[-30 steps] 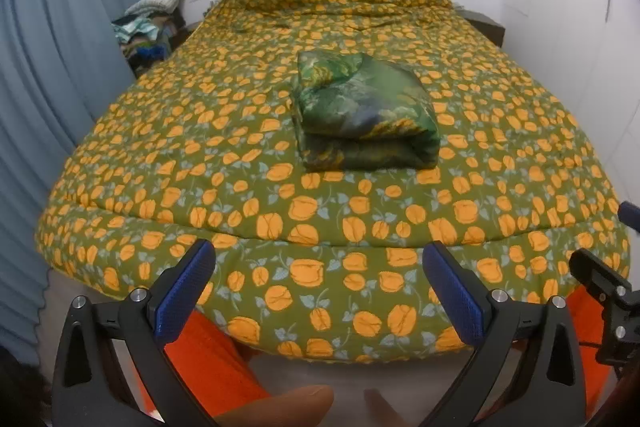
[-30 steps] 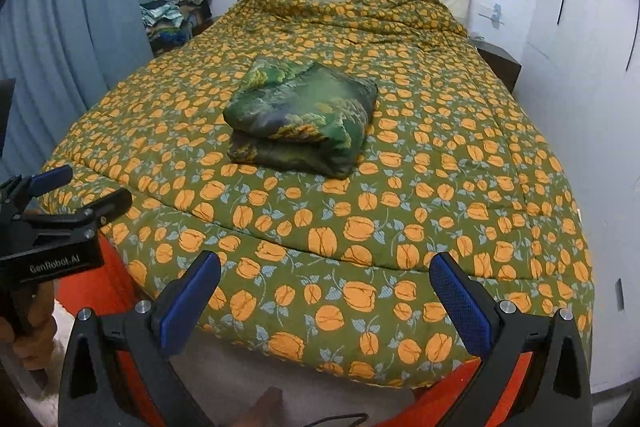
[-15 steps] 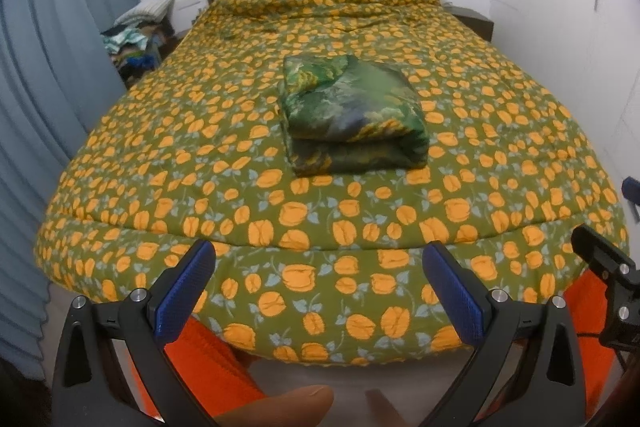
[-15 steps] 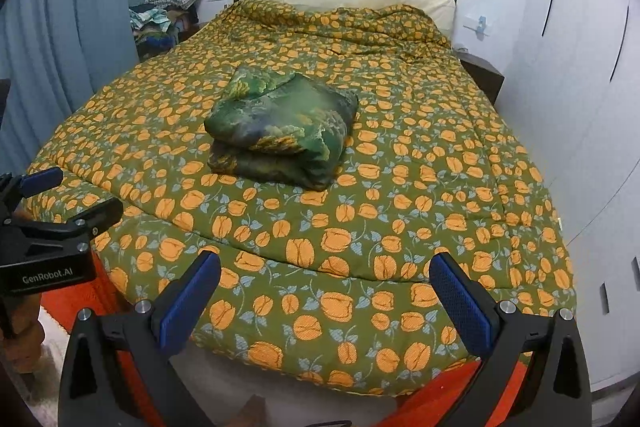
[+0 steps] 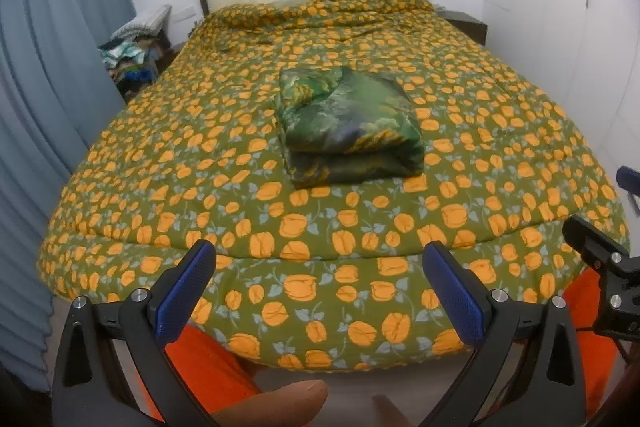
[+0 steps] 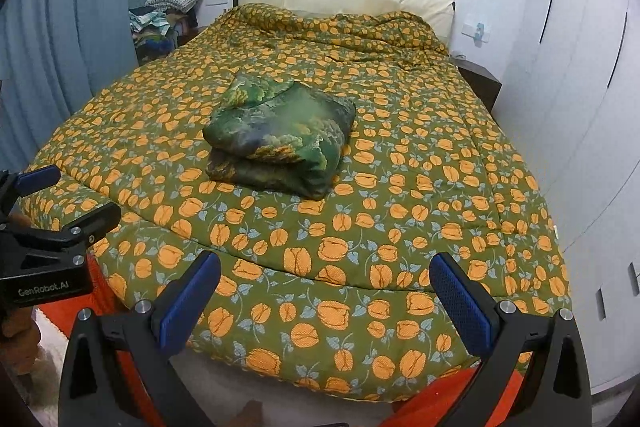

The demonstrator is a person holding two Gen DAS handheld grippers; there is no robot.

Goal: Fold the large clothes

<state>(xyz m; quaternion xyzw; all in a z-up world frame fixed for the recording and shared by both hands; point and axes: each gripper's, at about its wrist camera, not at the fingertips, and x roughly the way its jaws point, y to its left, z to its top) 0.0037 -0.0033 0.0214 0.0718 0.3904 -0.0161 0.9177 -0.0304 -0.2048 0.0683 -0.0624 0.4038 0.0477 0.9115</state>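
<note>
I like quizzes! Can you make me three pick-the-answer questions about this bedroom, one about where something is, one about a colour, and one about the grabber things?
1. Where is the folded green bundle?
A. on the floor
B. in the middle of the bed
C. on the nightstand

2. What colour are the flowers on the quilt?
A. orange
B. pink
C. white

3. How are both grippers?
A. open and empty
B. holding the quilt
C. holding the bundle

Answers: B, it rests on the quilt, mid-bed. A, orange blooms on olive green. A, left gripper and right gripper have fingers spread with nothing between.

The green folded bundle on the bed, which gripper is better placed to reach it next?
Left, marginally: the green folded bundle sits centred ahead of the left gripper, but left of the right gripper. Both are open and apart from it.
</note>
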